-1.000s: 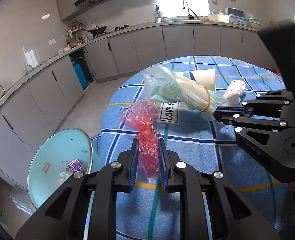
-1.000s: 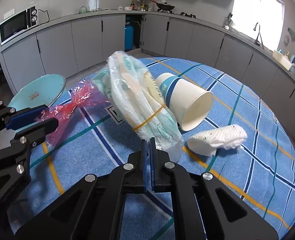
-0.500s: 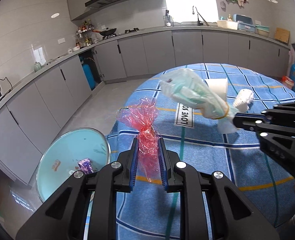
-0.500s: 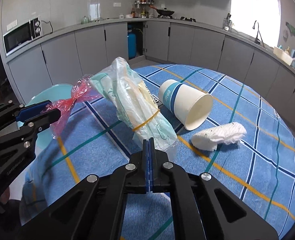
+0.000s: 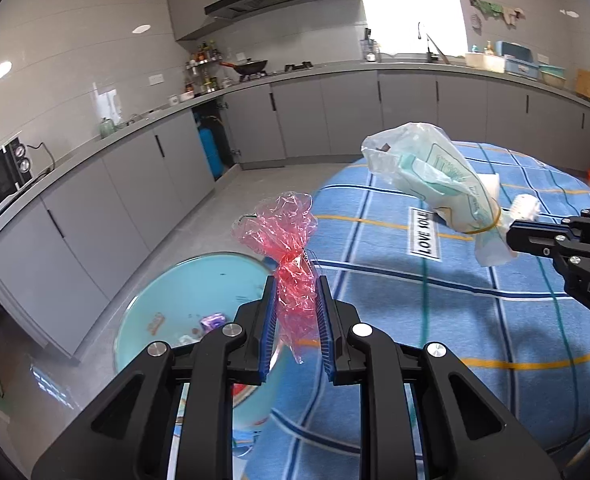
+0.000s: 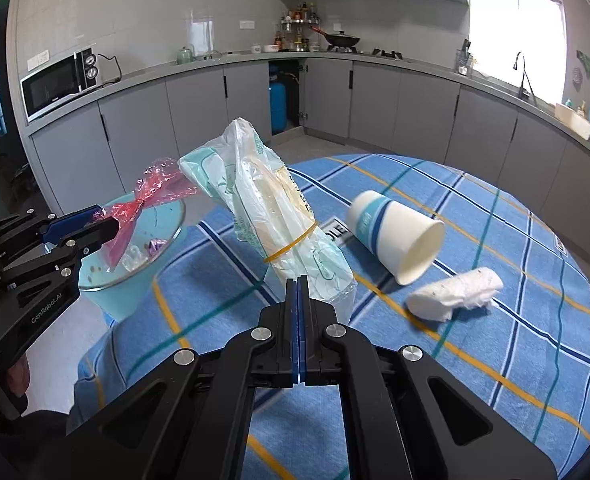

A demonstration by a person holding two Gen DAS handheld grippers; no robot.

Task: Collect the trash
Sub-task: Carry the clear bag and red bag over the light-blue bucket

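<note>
Our left claw is clamped on the red cellophane wrapper, whose crumpled top fans out above the blue pads. In the left wrist view the wrapper hangs in the air over the near edge of the teal bin, which stands on the floor beside the surface with its blue checked cloth. Only this view looks down into the bin, where a purple scrap and other small bits lie.

Our right claw is pressed together on the tail of the clear plastic bag, a long bundle bound with a yellow rubber band and held up off the cloth. Only the right wrist view shows plainly what remains on the surface: a paper cup lying on its side with its mouth toward us, and just beside it, apart from it, a wad of white tissue. From the left wrist these two are mostly hidden behind the bag.

Compared with a second ago, both bundles have risen further from the cloth, and the wrapper has shifted from above the cloth toward the bin, which now fills more of the left view.
</note>
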